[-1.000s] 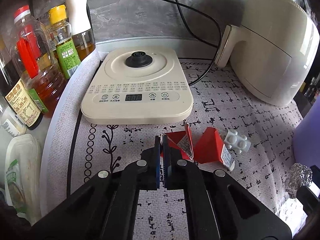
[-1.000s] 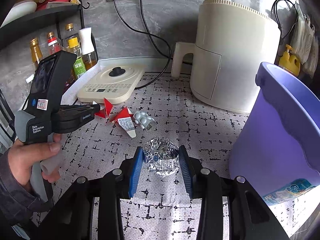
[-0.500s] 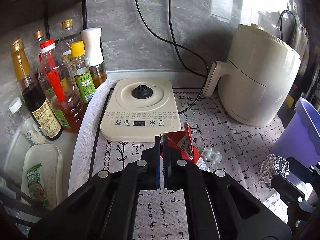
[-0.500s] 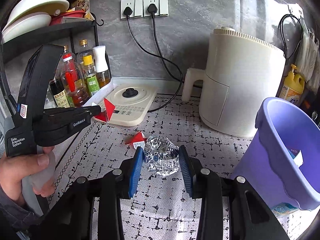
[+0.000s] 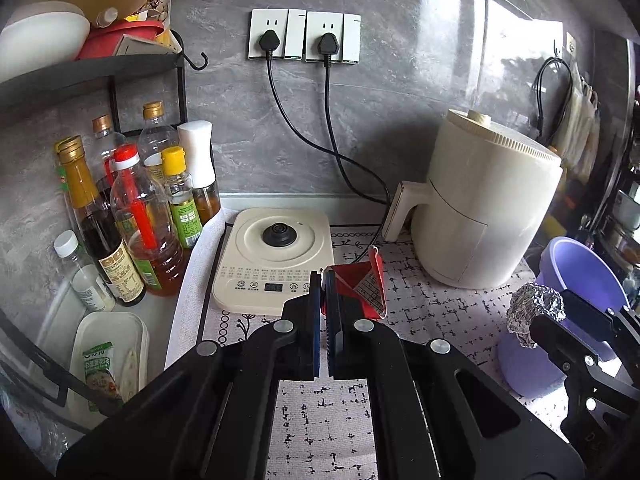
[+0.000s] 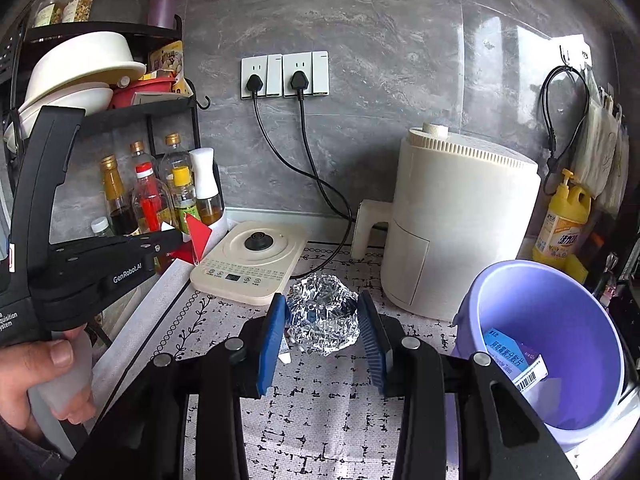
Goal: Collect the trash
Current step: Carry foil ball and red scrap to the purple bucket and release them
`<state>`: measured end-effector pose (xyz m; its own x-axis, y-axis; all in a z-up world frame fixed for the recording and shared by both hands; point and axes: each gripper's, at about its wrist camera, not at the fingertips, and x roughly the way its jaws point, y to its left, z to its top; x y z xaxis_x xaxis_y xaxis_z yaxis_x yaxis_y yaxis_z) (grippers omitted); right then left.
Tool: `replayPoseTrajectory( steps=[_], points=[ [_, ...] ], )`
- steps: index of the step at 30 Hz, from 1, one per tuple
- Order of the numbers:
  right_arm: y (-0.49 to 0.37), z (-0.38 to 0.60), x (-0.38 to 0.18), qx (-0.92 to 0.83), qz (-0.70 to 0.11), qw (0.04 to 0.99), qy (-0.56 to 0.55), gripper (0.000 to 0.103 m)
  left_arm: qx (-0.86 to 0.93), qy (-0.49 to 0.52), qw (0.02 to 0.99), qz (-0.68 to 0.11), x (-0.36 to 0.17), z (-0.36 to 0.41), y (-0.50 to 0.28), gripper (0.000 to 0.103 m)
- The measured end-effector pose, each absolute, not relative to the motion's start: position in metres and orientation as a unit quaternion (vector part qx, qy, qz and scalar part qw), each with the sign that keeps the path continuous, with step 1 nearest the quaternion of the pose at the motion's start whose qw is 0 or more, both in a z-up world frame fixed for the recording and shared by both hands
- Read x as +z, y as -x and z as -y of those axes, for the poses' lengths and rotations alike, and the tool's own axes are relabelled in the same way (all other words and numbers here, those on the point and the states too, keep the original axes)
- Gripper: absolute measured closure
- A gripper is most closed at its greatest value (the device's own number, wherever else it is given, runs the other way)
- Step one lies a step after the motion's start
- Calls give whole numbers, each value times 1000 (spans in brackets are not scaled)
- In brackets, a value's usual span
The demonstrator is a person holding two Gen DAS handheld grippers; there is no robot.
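Far left, 9 o'clock: cluster of glass and plastic condiment bottles (image 5: 132,220) on the bench (image 6: 320,412), clear of the work.

Left claw (image 5: 324,284): fully closed, pinching one edge of the torn red cardboard carton scrap (image 5: 362,290), held aloft above the cream induction cooker base (image 5: 276,256). Risk: thin edge grip; scrap likely to pivot or slip out during a fast swing.

Centre: right claw (image 6: 322,316) clamped on the crumpled silver foil ball (image 6: 322,312), raised off the bench. Risk: foil crushes under pressure, loosening the hold.

Right, 3 o'clock: round lilac plastic bucket (image 6: 552,420) holding a discarded box, beside the cream air fryer (image 6: 452,232). Risk: both claws converging on the bucket together; collision or release short of the rim.
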<state>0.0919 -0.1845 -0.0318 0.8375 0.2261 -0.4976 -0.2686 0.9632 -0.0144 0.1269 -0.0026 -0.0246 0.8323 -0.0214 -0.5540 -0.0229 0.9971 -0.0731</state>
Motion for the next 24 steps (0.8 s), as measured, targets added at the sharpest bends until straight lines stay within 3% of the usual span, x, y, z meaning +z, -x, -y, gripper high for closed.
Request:
replayPoseTrajectory(
  steps=[20, 21, 22, 24],
  points=[
    [-61, 297, 8, -36, -208, 977, 12, 64, -133, 30, 958, -251, 14, 117, -123, 100],
    [-60, 304, 7, -44, -210, 977, 5, 52, -141, 28, 957, -251, 15, 124, -124, 100],
    [-58, 311, 6, -50, -208, 977, -2, 34, -150, 26, 956, -251, 15, 131, -125, 100],
    [-50, 322, 5, -64, -198, 978, -7, 28, -168, 22, 953, -251, 15, 146, -126, 100]
  ],
)
